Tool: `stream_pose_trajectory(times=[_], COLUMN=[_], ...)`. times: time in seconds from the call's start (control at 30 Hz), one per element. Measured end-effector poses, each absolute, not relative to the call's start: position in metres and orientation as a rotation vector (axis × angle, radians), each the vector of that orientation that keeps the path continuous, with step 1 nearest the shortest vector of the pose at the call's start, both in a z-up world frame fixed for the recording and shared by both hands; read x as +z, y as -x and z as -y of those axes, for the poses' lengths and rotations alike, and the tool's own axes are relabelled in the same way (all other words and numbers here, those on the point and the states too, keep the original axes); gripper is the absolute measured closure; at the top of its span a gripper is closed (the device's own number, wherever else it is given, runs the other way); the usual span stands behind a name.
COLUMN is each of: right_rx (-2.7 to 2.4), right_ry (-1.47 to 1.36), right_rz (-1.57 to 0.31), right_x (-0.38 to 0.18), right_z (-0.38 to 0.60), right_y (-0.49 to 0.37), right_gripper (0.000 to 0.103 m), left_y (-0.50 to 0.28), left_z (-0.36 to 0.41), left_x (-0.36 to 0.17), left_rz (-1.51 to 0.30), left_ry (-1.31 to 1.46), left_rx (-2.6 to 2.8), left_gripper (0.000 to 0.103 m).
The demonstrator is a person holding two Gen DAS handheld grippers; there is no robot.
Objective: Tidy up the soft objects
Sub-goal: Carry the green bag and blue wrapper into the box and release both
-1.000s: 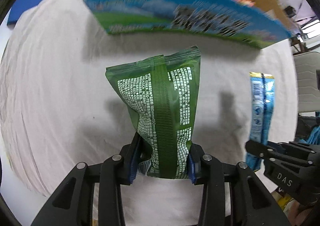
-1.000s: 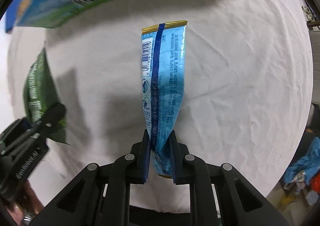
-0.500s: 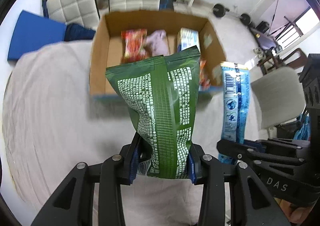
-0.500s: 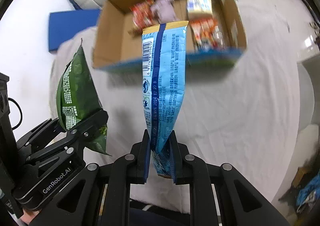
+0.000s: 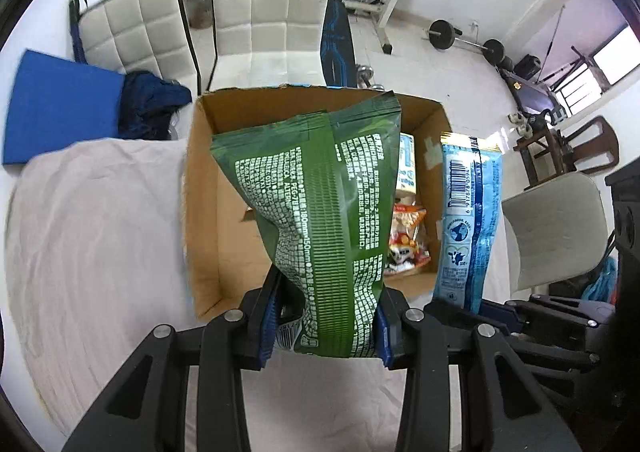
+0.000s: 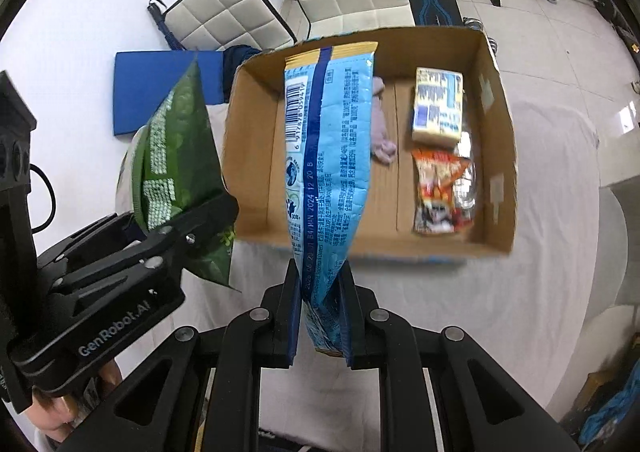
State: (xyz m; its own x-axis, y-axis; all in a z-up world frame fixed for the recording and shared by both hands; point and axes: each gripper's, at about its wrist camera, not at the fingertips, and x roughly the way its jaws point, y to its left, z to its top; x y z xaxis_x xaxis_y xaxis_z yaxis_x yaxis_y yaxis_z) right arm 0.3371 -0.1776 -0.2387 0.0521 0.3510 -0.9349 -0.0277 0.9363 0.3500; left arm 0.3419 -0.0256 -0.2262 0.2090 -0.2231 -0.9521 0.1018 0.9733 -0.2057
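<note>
L tongs point(image 5: 326, 326) clenched on the bottom end of green bag point(image 5: 320, 212), bag upright, its top edge in front of the box point(image 5: 200, 212) in L wrist view. R tongs point(image 6: 320, 316) clenched on the bottom end of blue bag point(image 6: 326, 156), also upright, held over the near wall of the box in R wrist view. Both bags are up off the counter point(image 6: 460, 312), which has a wrinkled white cloth on it. The two bags are side by side, apart; green one is on the L point(image 6: 172, 156), blue on the R point(image 5: 470, 220).

Box: open cardboard, sits on the counter w/ its far end toward the chairs. Inside, along the R side: yellow pack point(image 6: 438, 110) at the far end, red snack bag point(image 6: 440, 192) nearer, touching or just beside it. Pale pink cloth point(image 6: 382, 128) near the middle, partly hidden behind the blue bag. L part of box floor is bare cardboard.

Behind the box: two white chairs point(image 5: 272, 8), blue mat point(image 5: 60, 108) on the floor, dark blue cloth point(image 5: 152, 104) beside it. Weights and a bench point(image 5: 338, 40) farther back.
</note>
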Motion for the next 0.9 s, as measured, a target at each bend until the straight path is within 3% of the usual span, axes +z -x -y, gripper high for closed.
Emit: stream_pose_trajectory(times=[0.37, 0.9], right_rx=[0.245, 0.276], right_ry=[-0.314, -0.261], right_rz=[-1.611, -1.732], right_x=[-0.327, -0.405], right_z=[0.174, 0.156], right_y=[-0.414, -0.432], right_gripper=[0.086, 0.083], left_y=[-0.401, -0.410], left_z=[0.018, 0.025], left_x=[-0.285, -0.360], left_rz=[-1.524, -1.728], left_ry=[0.147, 0.128], left_rx=[-0.200, -0.171], left_gripper=[0.067, 0.067])
